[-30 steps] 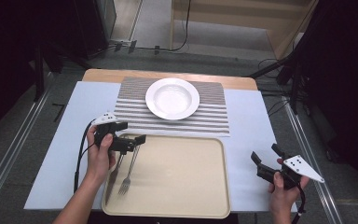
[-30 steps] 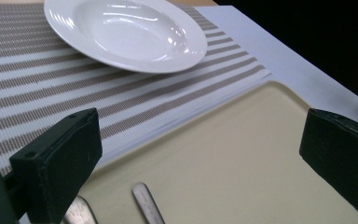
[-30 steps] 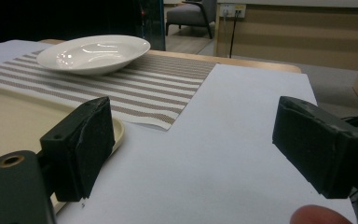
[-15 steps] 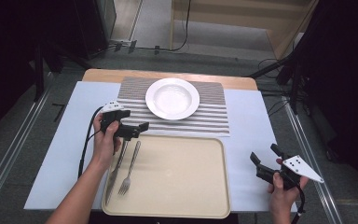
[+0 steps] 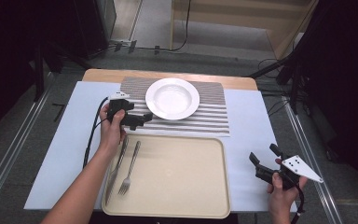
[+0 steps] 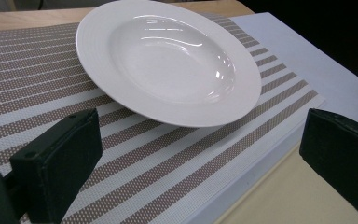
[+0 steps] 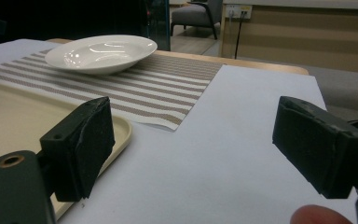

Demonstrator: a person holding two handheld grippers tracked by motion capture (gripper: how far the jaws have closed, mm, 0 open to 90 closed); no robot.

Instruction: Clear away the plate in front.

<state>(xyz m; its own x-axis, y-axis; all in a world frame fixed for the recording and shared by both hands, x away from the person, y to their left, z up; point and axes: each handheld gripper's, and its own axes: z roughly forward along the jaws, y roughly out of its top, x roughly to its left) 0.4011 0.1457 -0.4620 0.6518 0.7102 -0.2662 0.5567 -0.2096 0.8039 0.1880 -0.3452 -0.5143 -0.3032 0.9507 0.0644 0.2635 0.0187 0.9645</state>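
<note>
A: How far is the work, you think?

B: I judge it is at the beginning. The fork and the knife lie side by side in the tray, at its left edge, and the white soup plate stands on the striped placemat just beyond the tray. It looks like a table setting, so both pieces of cutlery have yet to go out beside the plate.

A: And the claws?

B: The left claw hovers over the placemat between the plate and the tray's far left corner. Its jaws are spread wide and hold nothing; in the left gripper view the plate sits between them, farther off. The right claw is at the right of the tray, over the pale blue sheet that covers the table, also spread and empty.

A: Anything you cannot see well?

B: Yes. The person's left forearm covers the lower part of the knife. Also the near rim of the tray is cut off by the bottom of the high view. Whether the left claw aims at the plate or only passes by it, I cannot tell.
</note>
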